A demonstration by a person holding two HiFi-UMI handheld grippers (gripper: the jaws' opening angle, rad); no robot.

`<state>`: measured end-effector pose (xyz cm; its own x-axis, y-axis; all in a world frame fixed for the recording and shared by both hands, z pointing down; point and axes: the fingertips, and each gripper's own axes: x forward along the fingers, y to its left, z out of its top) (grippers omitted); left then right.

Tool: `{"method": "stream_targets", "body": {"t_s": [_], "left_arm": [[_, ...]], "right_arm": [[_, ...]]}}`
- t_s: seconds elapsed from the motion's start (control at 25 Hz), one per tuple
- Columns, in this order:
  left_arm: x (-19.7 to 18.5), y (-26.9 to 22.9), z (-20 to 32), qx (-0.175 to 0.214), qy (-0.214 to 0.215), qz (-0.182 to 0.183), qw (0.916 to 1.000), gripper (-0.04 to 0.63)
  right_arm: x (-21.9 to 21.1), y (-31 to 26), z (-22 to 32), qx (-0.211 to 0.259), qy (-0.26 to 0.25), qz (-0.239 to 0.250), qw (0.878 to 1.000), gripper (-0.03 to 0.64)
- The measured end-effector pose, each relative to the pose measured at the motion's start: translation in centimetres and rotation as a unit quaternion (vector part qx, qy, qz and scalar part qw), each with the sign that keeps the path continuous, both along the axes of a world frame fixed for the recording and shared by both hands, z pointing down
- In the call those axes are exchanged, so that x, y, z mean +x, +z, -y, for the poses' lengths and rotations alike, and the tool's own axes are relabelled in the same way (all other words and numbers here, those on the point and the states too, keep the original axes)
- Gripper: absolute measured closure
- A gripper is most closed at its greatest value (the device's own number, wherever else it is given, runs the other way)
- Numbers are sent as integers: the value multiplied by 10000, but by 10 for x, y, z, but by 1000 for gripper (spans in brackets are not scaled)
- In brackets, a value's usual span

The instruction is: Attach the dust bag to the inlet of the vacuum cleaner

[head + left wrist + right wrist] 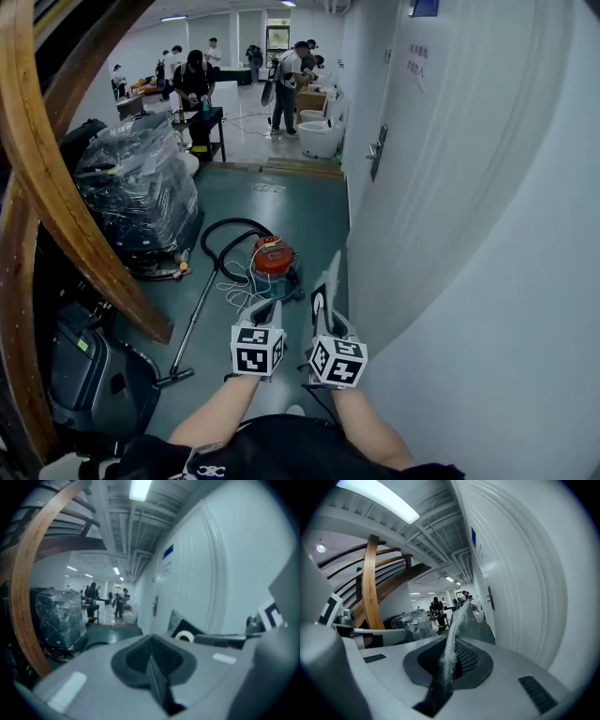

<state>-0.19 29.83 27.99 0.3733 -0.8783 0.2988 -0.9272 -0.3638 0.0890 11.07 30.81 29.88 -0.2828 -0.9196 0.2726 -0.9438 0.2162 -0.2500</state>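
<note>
No readable writing: blue sign (473, 535) and door notice (417, 64) too small. Left gripper (155, 679) clamped shut, empty. Right gripper (440, 686) pinched on dust bag (457, 625) edge, fibres clear in right gripper view. Red-topped vacuum cleaner (274, 257) at right edge of green floor (281, 202), head view only.

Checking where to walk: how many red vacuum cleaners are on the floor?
1: the red vacuum cleaner on the green floor ahead; more could hide behind the wrapped machine.
</note>
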Motion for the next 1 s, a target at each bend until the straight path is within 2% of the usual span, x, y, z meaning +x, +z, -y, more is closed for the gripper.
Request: {"method": "stream_targets", "body": {"t_s": [0.4,0.76,1.0], "left_arm": [[25,16,61,-165,-82,-17,9998,598],[15,36,97,-337,-215,-140,9991,598],[6,49,148,-420,-172,-227,9987,598]], "right_arm": [[11,13,64,-143,-235,31,9996,598],[-2,35,103,-379,-408,4,9984,598],[-13,45,150,-417,-423,-38,9982,598]]}}
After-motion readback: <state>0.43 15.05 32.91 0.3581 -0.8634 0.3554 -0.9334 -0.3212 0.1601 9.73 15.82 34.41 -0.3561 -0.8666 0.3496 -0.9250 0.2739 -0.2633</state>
